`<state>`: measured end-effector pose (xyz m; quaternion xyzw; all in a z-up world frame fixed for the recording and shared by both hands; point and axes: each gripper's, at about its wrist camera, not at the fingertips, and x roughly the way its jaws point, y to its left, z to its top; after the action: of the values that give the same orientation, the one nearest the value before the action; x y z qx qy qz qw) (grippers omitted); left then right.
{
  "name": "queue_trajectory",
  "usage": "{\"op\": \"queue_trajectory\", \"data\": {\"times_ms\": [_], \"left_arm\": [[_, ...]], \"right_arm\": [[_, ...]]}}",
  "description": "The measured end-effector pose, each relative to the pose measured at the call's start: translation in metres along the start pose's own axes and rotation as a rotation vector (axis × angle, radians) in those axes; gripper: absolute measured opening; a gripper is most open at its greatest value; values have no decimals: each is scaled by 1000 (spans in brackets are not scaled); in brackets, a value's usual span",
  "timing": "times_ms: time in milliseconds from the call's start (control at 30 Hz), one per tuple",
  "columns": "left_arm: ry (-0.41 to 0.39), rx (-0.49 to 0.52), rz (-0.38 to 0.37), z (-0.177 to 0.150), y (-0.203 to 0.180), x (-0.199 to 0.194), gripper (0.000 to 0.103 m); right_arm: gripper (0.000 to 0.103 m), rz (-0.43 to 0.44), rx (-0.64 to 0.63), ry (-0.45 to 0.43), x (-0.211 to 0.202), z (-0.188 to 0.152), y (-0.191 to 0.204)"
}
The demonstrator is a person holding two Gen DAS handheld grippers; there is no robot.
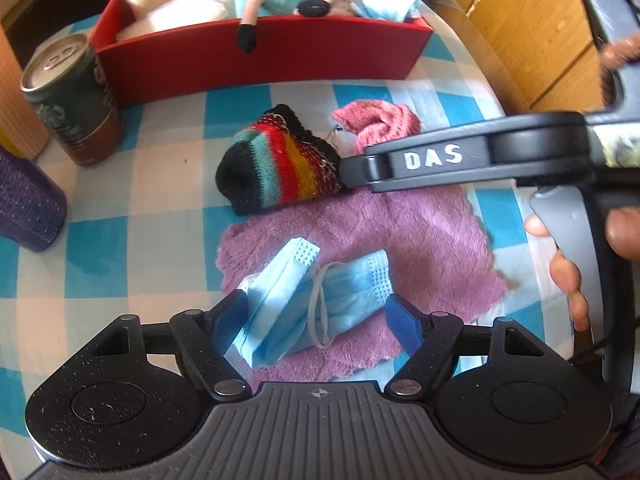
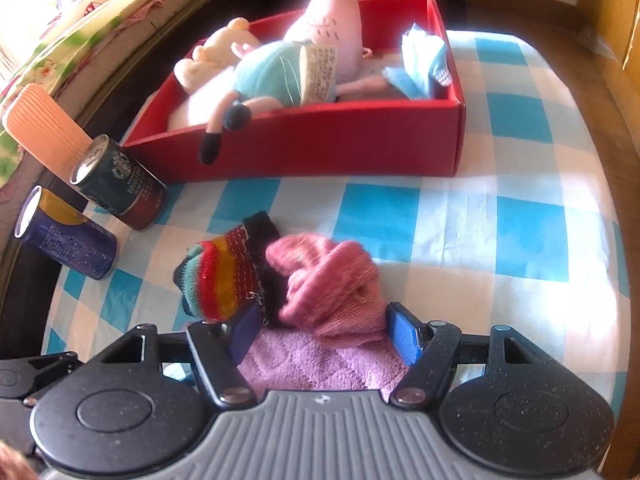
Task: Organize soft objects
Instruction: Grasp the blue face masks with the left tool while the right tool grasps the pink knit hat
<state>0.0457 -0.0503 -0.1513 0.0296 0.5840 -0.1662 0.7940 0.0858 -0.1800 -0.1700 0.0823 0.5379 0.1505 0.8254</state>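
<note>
A folded blue face mask (image 1: 312, 304) lies on a purple towel (image 1: 360, 236) on the blue-checked cloth. My left gripper (image 1: 318, 320) is open and points down over the mask, which sits between its blue pads. A striped sock (image 1: 272, 168) and a pink knit piece (image 1: 380, 124) lie just beyond the towel. In the right wrist view my right gripper (image 2: 324, 334) is open astride the pink knit piece (image 2: 332, 288), with the striped sock (image 2: 220, 276) at its left pad and the towel (image 2: 320, 364) under it. A red box (image 2: 340, 140) behind holds plush toys and masks.
A green and brown can (image 2: 120, 184), a blue can (image 2: 64, 236) and an orange ribbed cup (image 2: 44, 132) stand left of the box. A wooden cabinet (image 1: 540, 20) rises past the table's right edge. A hand (image 1: 568, 272) holds the right gripper's handle.
</note>
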Motion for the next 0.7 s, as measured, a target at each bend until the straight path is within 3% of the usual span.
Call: {"op": "queue_trajectory", "data": {"times_ms": [133, 333, 400, 467, 567, 700], "left_arm": [[4, 39, 24, -3, -4, 0, 73], [16, 57, 58, -3, -5, 0, 60], [13, 70, 66, -5, -7, -1, 55], [8, 71, 66, -7, -5, -2, 39], [-1, 62, 61, -9, 1, -5, 26], [-9, 63, 56, -14, 4, -8, 20]], "right_arm": [[42, -7, -3, 18, 3, 0, 0], [33, -7, 7, 32, 3, 0, -3], [31, 0, 5, 35, 2, -1, -2], [28, -1, 2, 34, 1, -1, -2], [25, 4, 15, 31, -1, -1, -5], [24, 21, 23, 21, -5, 0, -6]]}}
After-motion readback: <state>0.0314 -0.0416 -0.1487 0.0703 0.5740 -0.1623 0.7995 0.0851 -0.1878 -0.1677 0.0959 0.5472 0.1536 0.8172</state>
